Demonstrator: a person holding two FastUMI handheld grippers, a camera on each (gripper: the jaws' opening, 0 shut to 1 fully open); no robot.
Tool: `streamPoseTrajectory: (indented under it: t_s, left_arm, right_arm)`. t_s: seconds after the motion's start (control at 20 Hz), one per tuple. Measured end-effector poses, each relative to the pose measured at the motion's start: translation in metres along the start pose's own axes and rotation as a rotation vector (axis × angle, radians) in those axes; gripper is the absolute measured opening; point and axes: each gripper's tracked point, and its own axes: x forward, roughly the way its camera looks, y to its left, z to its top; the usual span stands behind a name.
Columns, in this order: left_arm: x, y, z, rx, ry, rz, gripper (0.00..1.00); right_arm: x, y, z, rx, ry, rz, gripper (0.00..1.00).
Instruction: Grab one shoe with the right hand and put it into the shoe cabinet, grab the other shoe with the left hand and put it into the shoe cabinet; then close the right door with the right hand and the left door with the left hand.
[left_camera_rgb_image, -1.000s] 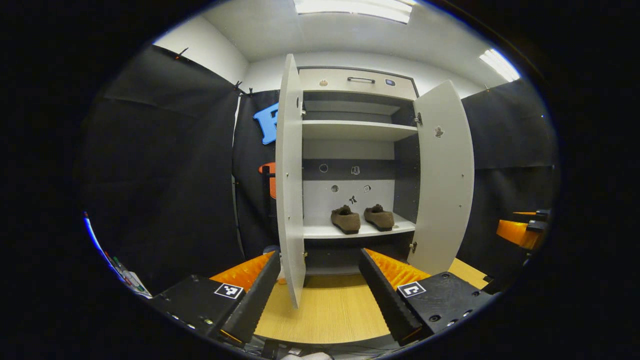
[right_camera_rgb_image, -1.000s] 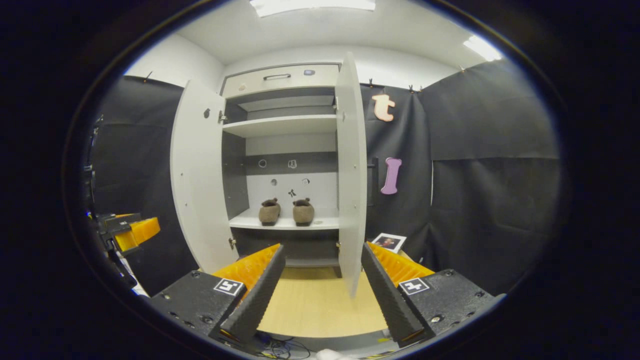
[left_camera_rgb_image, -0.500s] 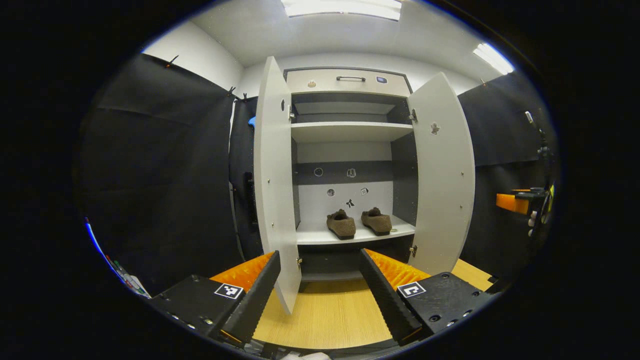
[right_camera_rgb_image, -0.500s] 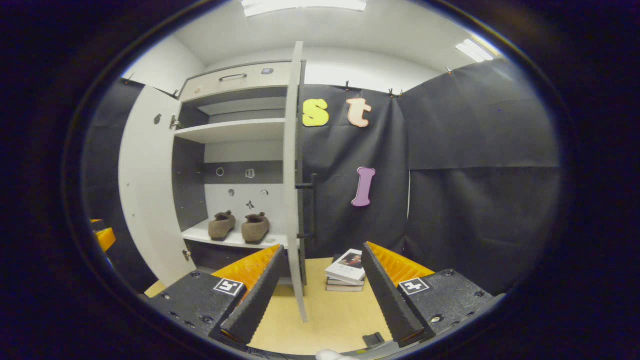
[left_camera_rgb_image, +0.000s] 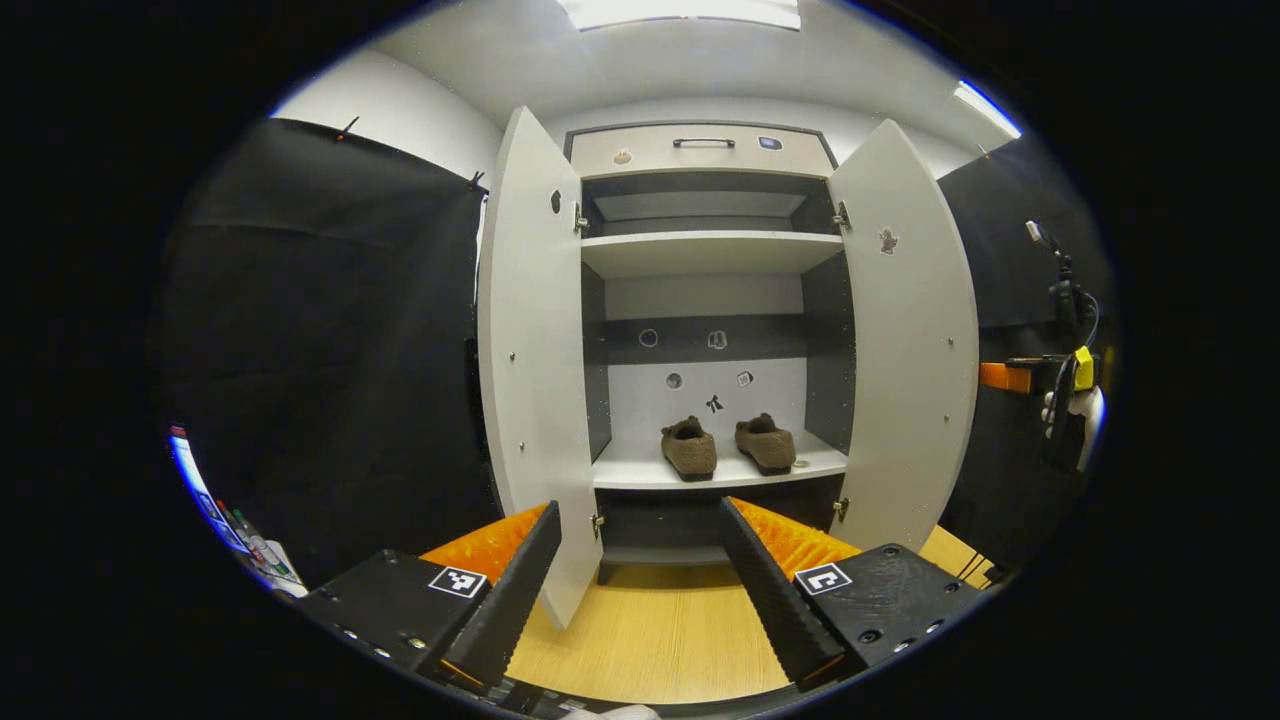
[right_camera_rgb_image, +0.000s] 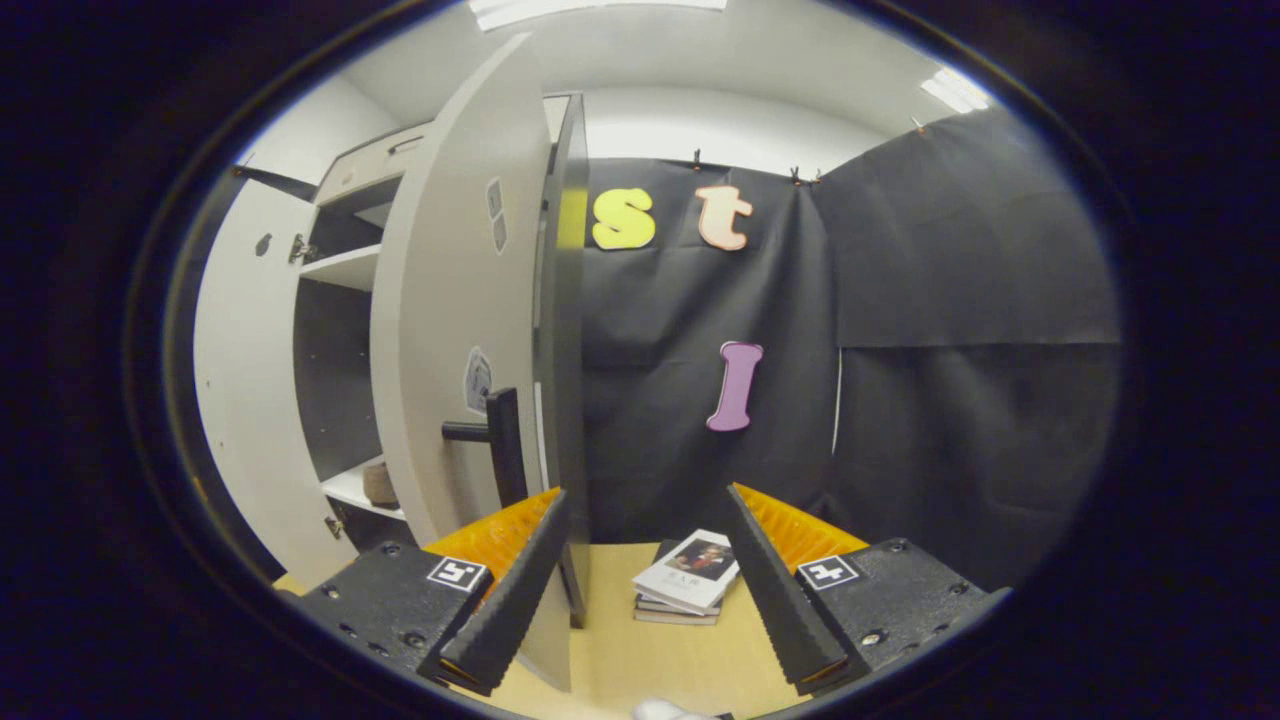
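While both doors hang open, the two brown shoes sit side by side on the lower shelf (left_camera_rgb_image: 640, 472) of the shoe cabinet (left_camera_rgb_image: 700, 160): left shoe (left_camera_rgb_image: 689, 448) and right shoe (left_camera_rgb_image: 765, 444), toes pointing in, close together, whether touching I can't tell. In the right gripper view just a sliver of one shoe (right_camera_rgb_image: 380, 485) shows behind the door edge.

Left door (left_camera_rgb_image: 530, 360) is swung out wide, its bottom edge between the left claw's fingers in that view. Right door (left_camera_rgb_image: 908, 340) is also swung out. From the right gripper view the right door (right_camera_rgb_image: 455, 330) shows its outer face, with the black bar handle (right_camera_rgb_image: 498, 440) just above the right claw's left finger (right_camera_rgb_image: 510, 590).

Left claw (left_camera_rgb_image: 640, 590): released, fingers spread, nothing between the pads, aimed at the cabinet opening. Right claw (right_camera_rgb_image: 645, 590): released too, spread wide, gripping nothing; the door's lower edge sits just beside its left finger, contact unclear. The right claw (left_camera_rgb_image: 1005, 376) also shows far right in the left gripper view, beyond the right door, with a gloved hand (left_camera_rgb_image: 1080, 415) on it.

Stack of books (right_camera_rgb_image: 688, 580) lies on the wood floor (left_camera_rgb_image: 650, 640) between the right claw's fingers in view, beside the cabinet. Upper shelf (left_camera_rgb_image: 700, 250) is bare; top drawer (left_camera_rgb_image: 700, 152) sits above it.
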Motion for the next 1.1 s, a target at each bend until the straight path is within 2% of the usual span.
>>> streamPoseTrajectory:
  t_s: [0.15, 0.3, 0.35, 0.4, 0.45, 0.5, 0.8, 1.1]
  left_arm:
    - [0.003, -0.001, 0.001, -0.017, 0.001, 0.013, 0.96]
    - [0.008, 0.000, 0.000, -0.017, 0.006, 0.010, 0.96]
    - [0.010, 0.002, 0.001, -0.013, 0.004, 0.009, 0.96]
    - [0.010, 0.003, 0.000, -0.013, 0.009, 0.009, 0.96]
    - [0.011, 0.004, -0.002, -0.017, 0.011, 0.004, 0.96]
    - [0.010, 0.004, -0.002, -0.021, 0.010, -0.003, 0.96]
    - [0.004, 0.020, -0.007, -0.015, 0.027, -0.001, 0.96]
    - [-0.006, 0.040, -0.012, -0.017, 0.037, 0.019, 0.96]
  right_arm:
    - [0.002, 0.005, 0.001, -0.017, 0.002, 0.028, 0.93]
    - [0.002, 0.009, -0.001, -0.015, 0.011, 0.035, 0.94]
    - [0.002, 0.012, -0.001, -0.016, 0.013, 0.034, 0.89]
    - [-0.001, 0.015, -0.003, -0.011, 0.014, 0.034, 0.93]
    - [-0.003, 0.019, -0.003, -0.004, 0.013, 0.034, 0.88]
    - [-0.005, 0.023, -0.005, -0.001, 0.018, 0.040, 0.93]
    - [-0.010, 0.061, -0.006, -0.011, 0.007, 0.082, 0.93]
    - [-0.006, 0.108, -0.008, -0.028, 0.018, 0.155, 0.93]
